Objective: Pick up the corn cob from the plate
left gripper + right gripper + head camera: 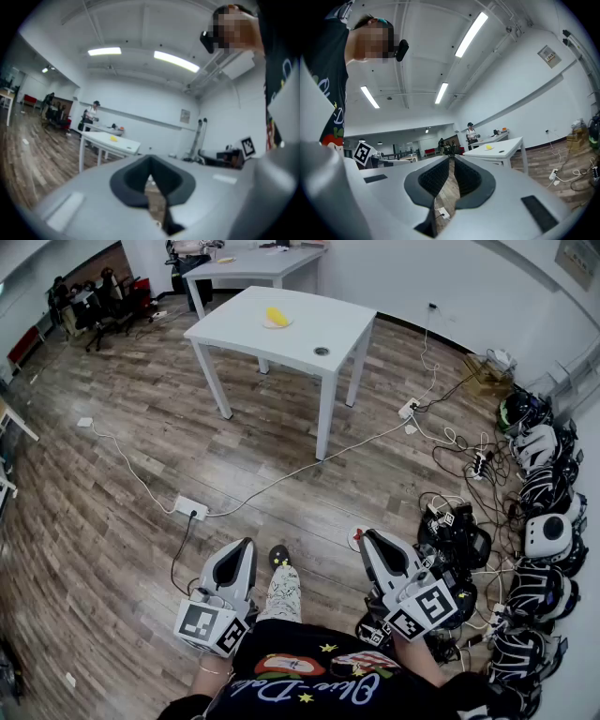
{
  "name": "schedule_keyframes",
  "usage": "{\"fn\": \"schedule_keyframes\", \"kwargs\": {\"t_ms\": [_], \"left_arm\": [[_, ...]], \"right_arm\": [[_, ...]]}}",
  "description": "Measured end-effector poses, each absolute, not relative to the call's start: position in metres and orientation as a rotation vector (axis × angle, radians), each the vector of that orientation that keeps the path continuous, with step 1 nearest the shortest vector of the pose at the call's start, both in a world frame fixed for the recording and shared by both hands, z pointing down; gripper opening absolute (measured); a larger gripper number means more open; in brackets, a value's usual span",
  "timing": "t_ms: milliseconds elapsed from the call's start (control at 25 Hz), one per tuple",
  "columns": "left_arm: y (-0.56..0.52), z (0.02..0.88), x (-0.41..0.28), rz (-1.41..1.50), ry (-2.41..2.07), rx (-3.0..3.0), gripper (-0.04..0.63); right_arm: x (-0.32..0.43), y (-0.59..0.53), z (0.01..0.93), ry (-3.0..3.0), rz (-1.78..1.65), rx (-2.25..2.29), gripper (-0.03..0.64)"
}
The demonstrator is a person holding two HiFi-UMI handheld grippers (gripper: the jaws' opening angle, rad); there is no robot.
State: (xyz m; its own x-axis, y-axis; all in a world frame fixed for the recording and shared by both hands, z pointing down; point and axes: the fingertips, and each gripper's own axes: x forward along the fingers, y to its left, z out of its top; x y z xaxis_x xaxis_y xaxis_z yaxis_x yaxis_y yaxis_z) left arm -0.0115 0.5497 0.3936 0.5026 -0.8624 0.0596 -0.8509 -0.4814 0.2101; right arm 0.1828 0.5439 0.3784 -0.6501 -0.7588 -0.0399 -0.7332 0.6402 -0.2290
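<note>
One yellow corn cob lies on one plate on the white table, well apart from the two claws. Left claw and right claw are both clenched, empty, touching nothing.

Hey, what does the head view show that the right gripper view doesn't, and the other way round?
Only the head view: the person's patterned trouser leg, a shoe, and the marker cube on the right tongs. Only the right gripper view: the ceiling lights and those tongs' ribbed pads, tips together, nothing between. Both: the white table with the yellow corn cob on it.
</note>
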Motion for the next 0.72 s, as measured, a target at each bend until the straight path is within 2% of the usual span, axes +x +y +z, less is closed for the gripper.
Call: {"fn": "schedule_keyframes", "kwargs": {"t_ms": [400,720], "left_arm": [[0.341,0.363,-0.084,-0.206,-1.390,2.614,-0.014],[0.199,0.374,-0.110,-0.190,-1.439,2.595,-0.014]], "right_arm": [[0.077,0.310,0.325,2.749,-0.138,-1.142,0.018],[0.035,0.188,0.351,2.765,-0.263,-1.118,0.018]]}}
